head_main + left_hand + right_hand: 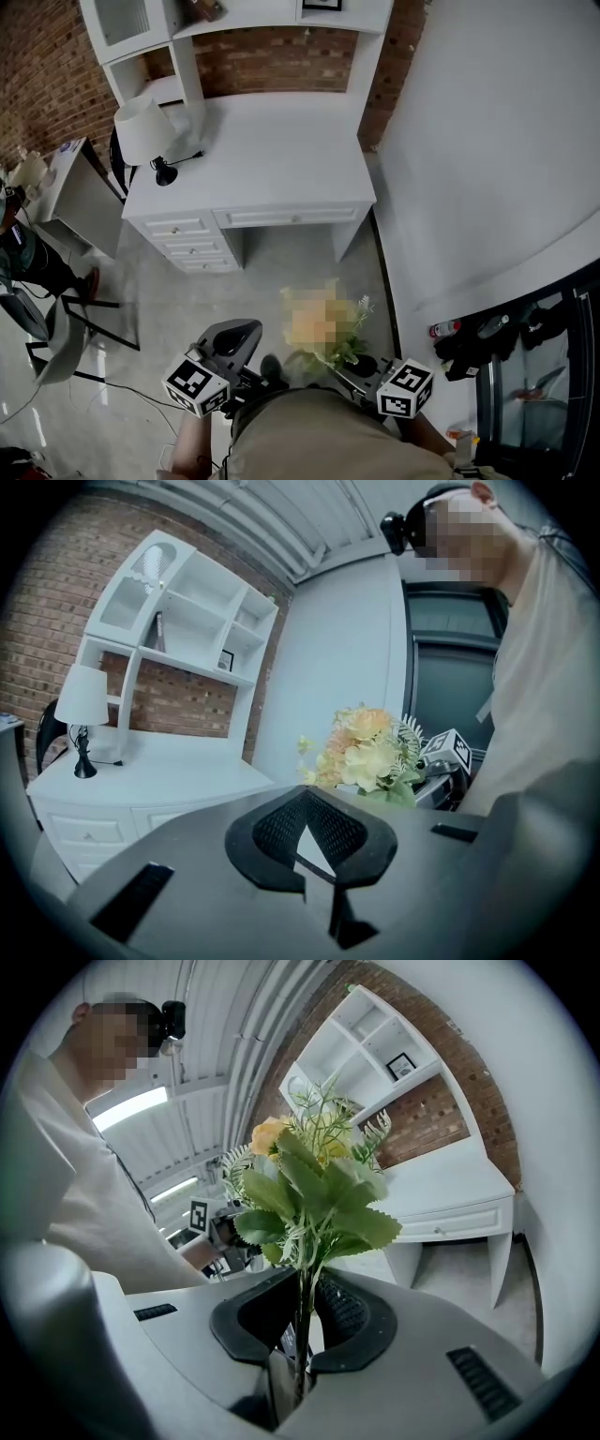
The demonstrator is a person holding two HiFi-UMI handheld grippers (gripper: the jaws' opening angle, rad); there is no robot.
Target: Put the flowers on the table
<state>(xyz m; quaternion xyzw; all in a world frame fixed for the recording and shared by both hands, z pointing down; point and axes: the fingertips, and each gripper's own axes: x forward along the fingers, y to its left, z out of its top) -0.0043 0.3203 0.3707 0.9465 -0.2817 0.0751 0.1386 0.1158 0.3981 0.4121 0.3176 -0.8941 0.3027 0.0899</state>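
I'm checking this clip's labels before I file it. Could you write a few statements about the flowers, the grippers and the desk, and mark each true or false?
1. The right gripper has its jaws closed on the stems of the flowers. True.
2. The flowers lie on the white desk. False: they are held in the right gripper, away from the desk.
3. The left gripper has nothing between its jaws. True.
4. The lamp on the desk has a black shade. False: the shade is white and only the base is black.
5. A brick wall stands behind the desk. True.
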